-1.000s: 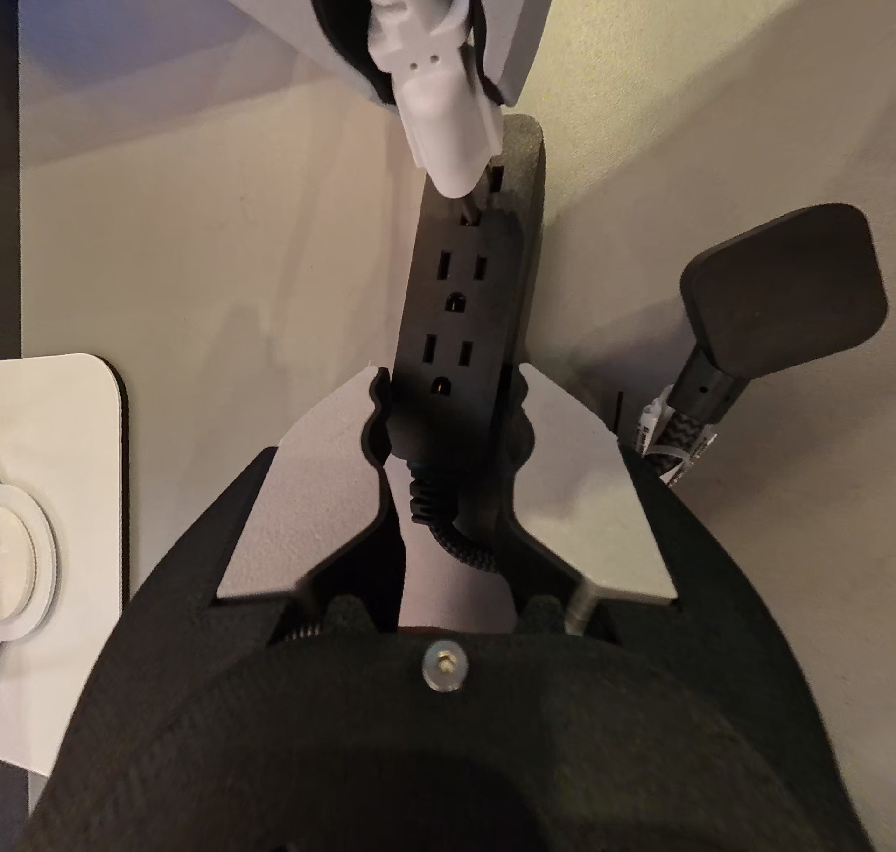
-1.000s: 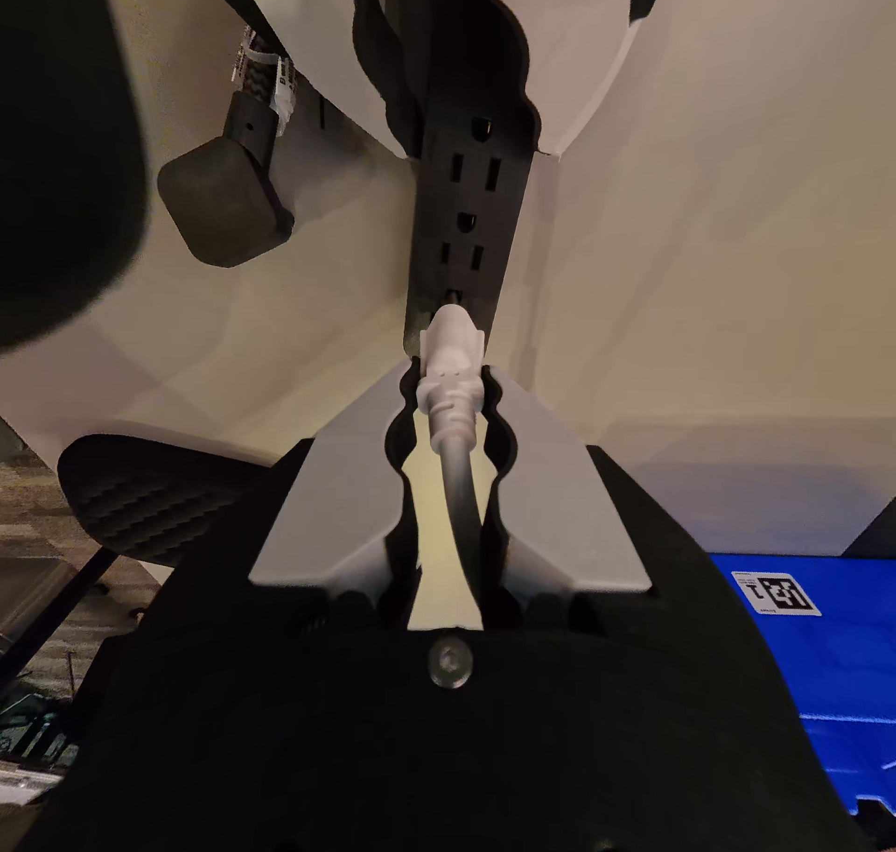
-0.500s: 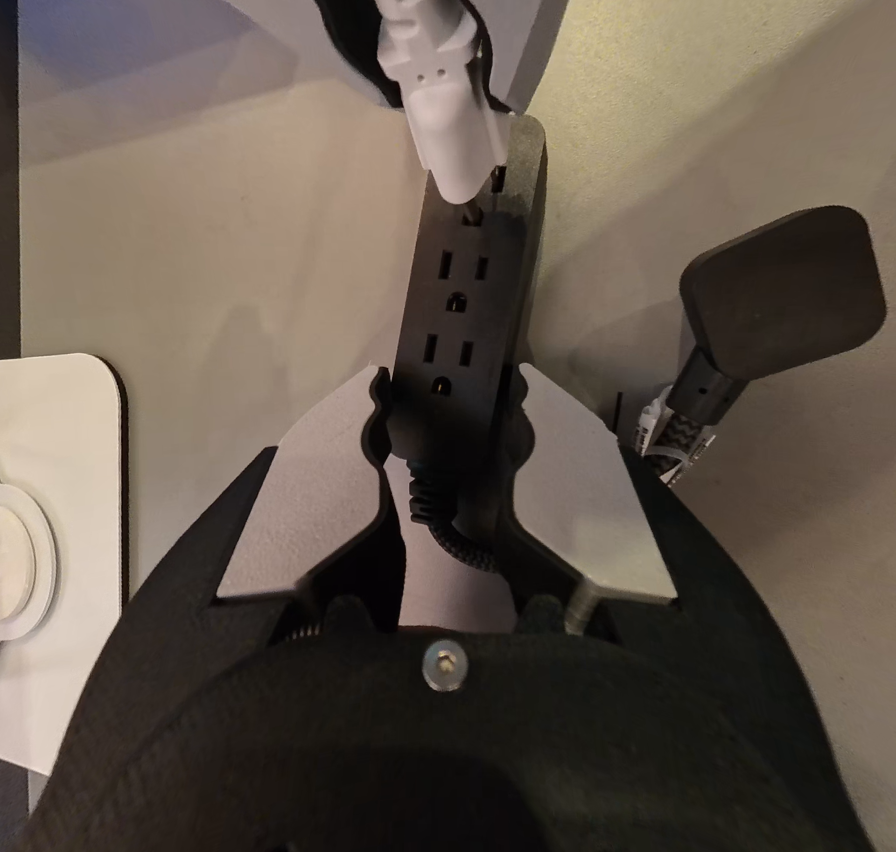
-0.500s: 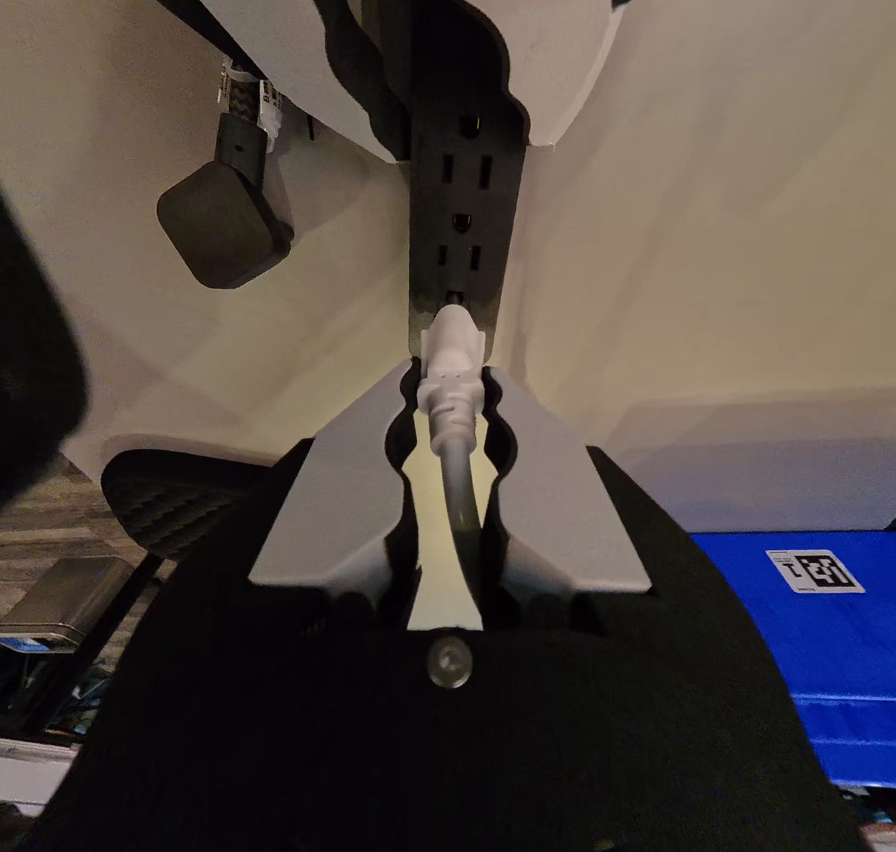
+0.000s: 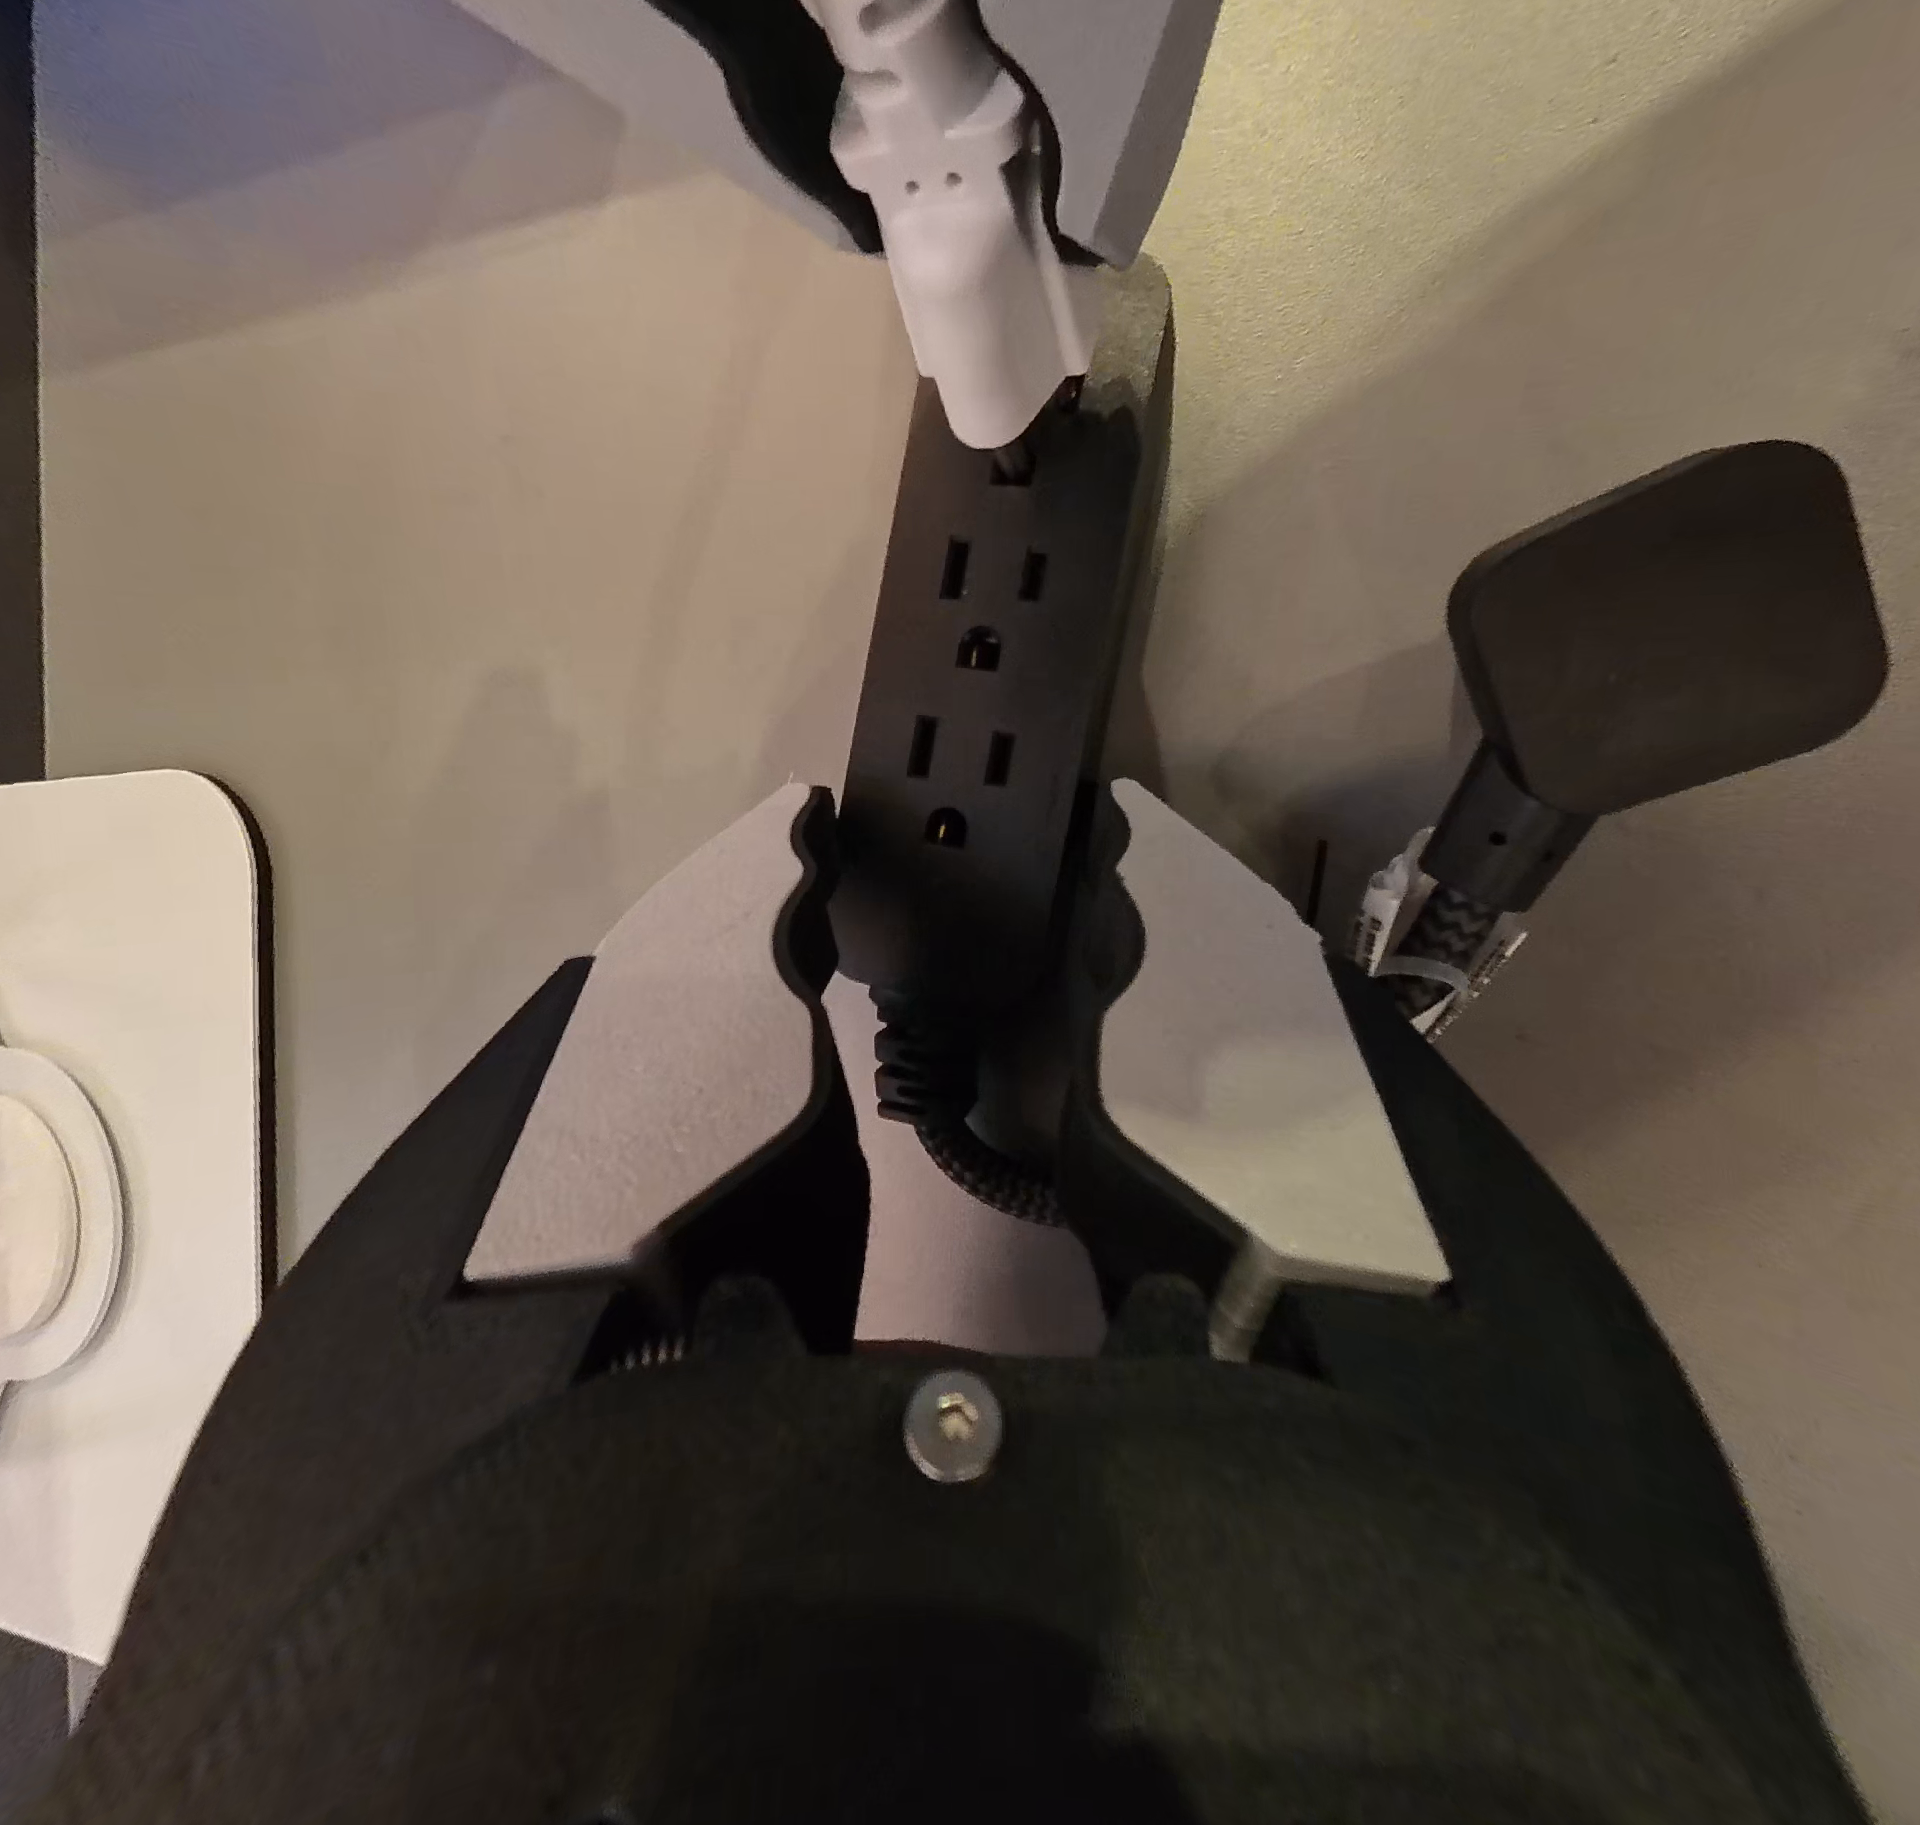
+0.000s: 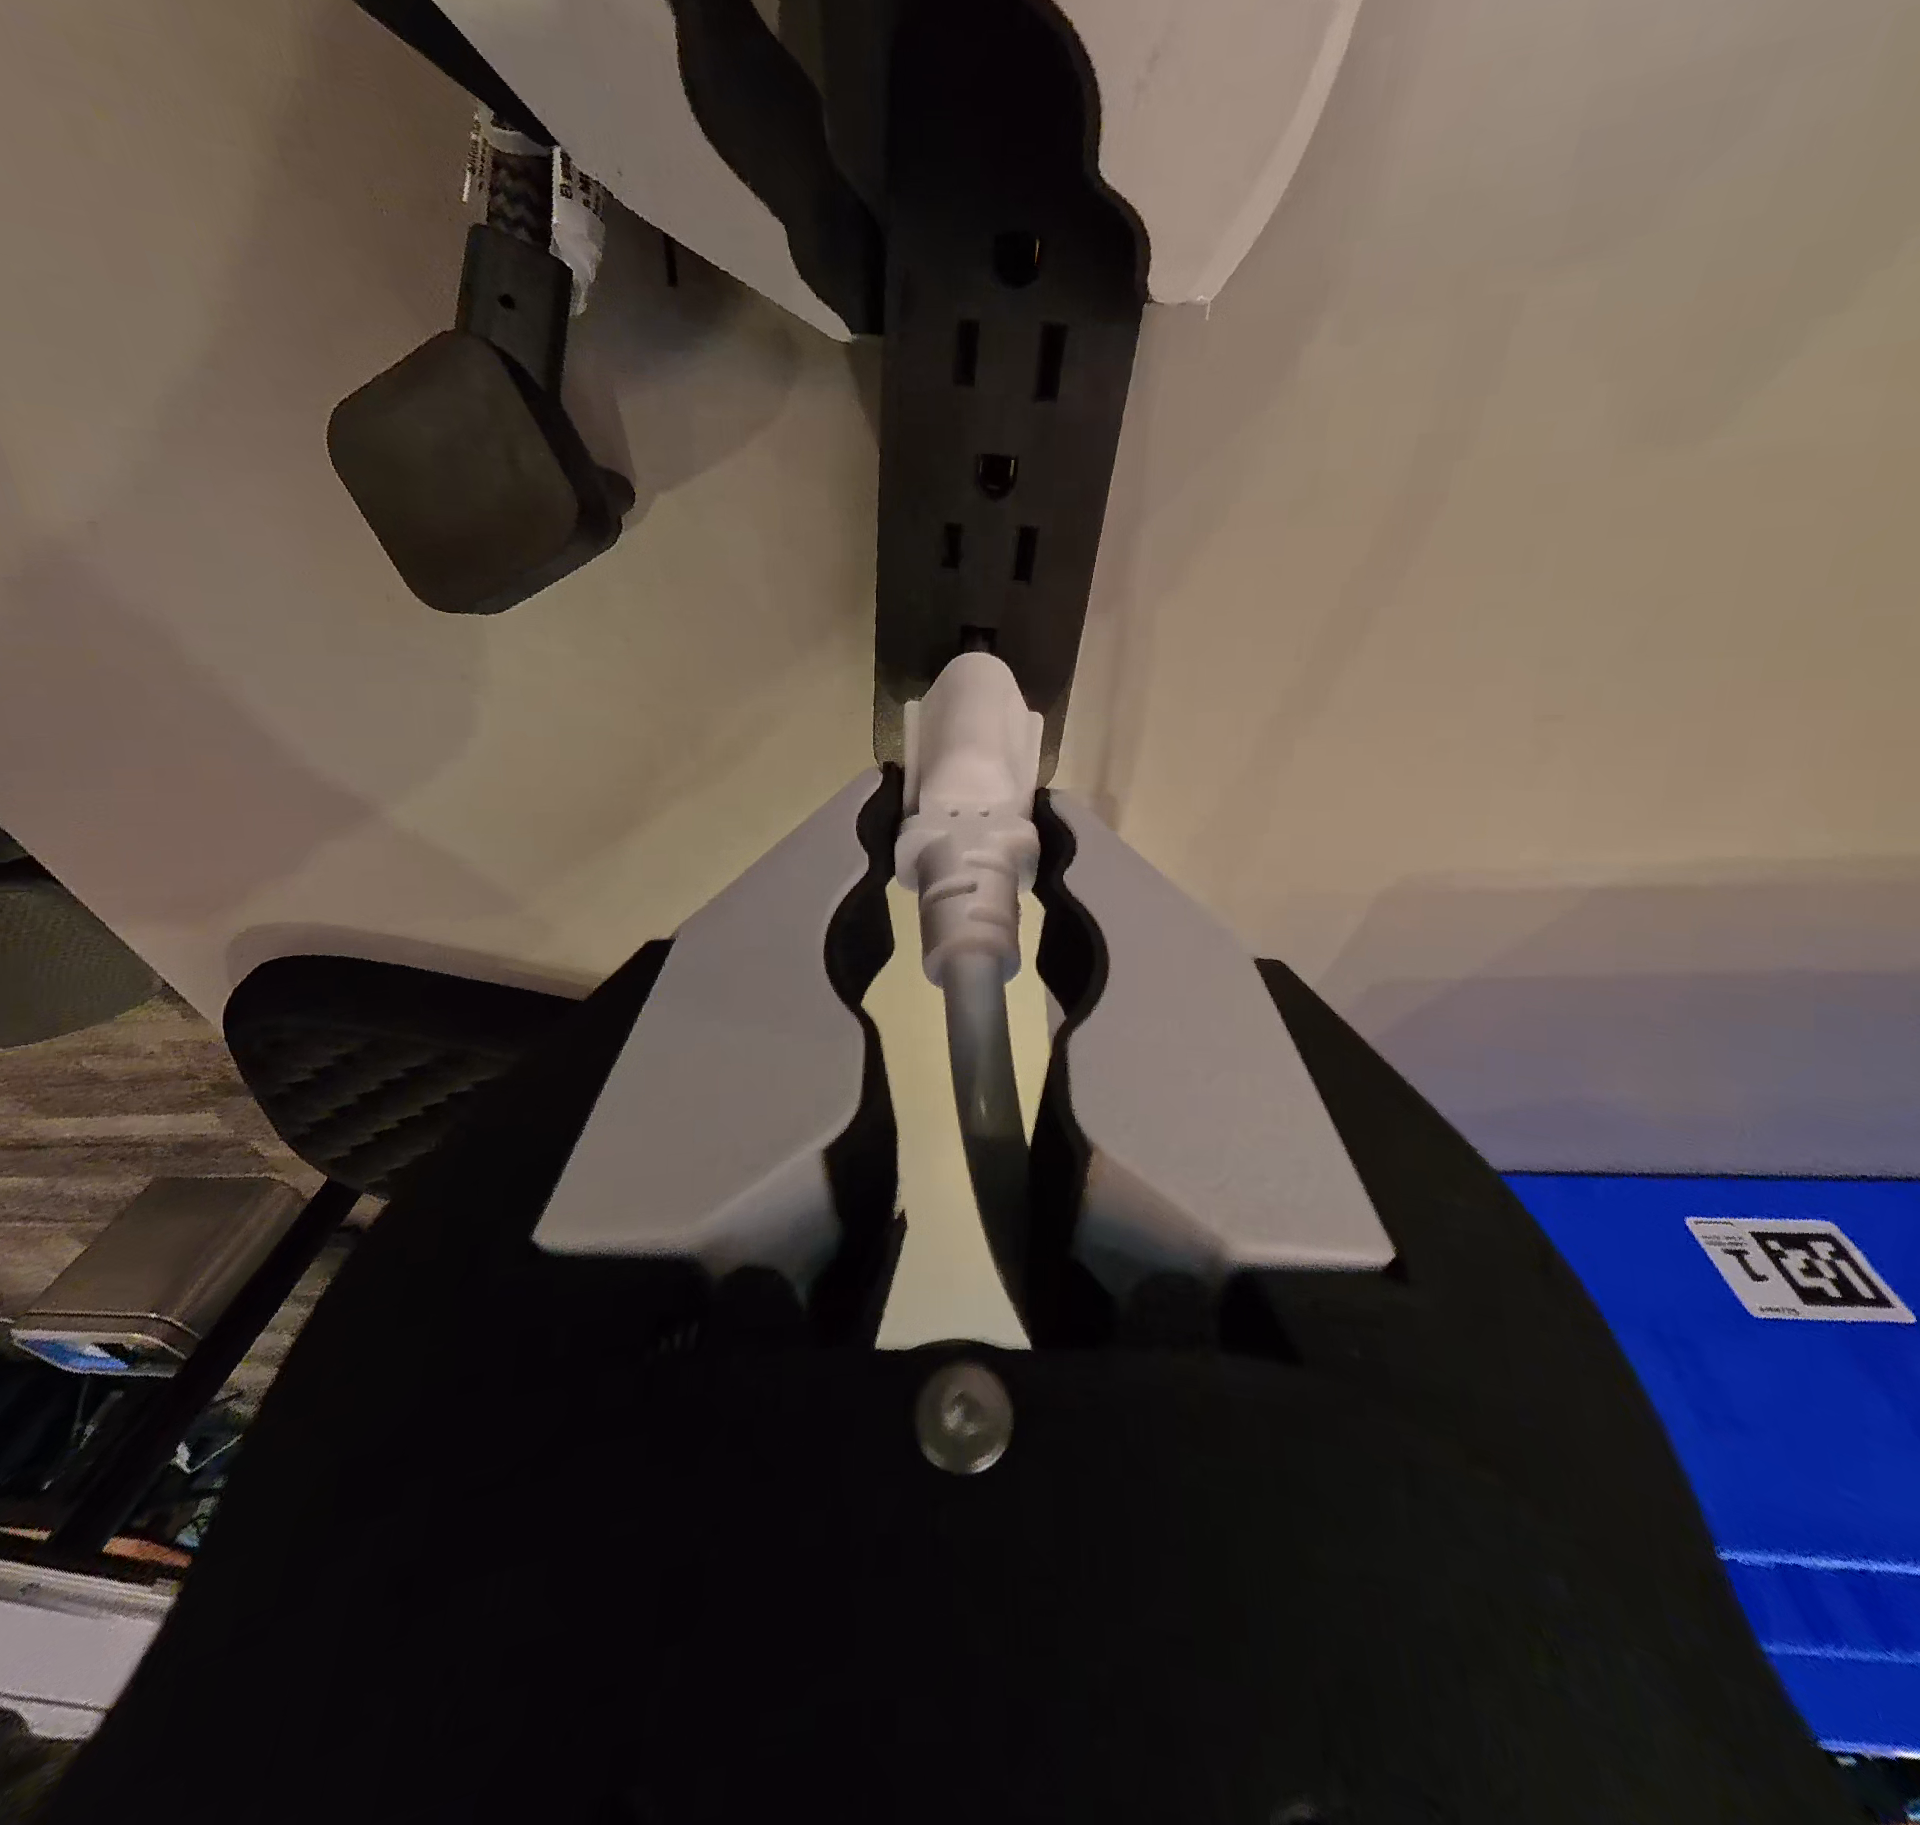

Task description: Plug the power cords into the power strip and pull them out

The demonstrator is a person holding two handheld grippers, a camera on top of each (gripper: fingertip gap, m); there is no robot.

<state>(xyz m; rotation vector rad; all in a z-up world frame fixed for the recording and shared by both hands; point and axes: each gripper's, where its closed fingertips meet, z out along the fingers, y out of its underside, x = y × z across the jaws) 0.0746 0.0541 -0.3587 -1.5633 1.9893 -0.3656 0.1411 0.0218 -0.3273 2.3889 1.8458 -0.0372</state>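
- Left hand-held gripper (image 5: pixel 961 845): its fingers are clamped on the cord end of the black power strip (image 5: pixel 1003 674), one finger on each long side of the strip.
- Right hand-held gripper (image 6: pixel 961 809): its fingers pinch the white plug (image 6: pixel 968 773) at the ribbed collar. The grey cord (image 6: pixel 982 1058) runs back between the fingers toward the gripper body.
- White plug position: the nose of the plug meets the outlet at the far end of the strip, seen from the left wrist view (image 5: pixel 971 321). The plug body leans at an angle to the strip face. The prongs are hidden behind the plug, so seating depth cannot be determined.
- Power strip: it lies on the pale counter (image 5: pixel 468 528) between the two grippers. Two further outlets between the plug and the left gripper's fingers are unoccupied.
- Strip cable: a black braided cable (image 5: pixel 987 1167) exits the strip end through a ribbed strain relief and passes between the left fingers.
- Black flat plug (image 5: pixel 1652 653): it lies on the counter beside the strip, apart from it, with a braided lead carrying white tags.
- White pad (image 5: pixel 125 996): it lies on the counter at the left edge of the left wrist view.
- Blue surface (image 6: pixel 1766 1463): it sits past the counter edge in the right wrist view and bears a white printed marker.
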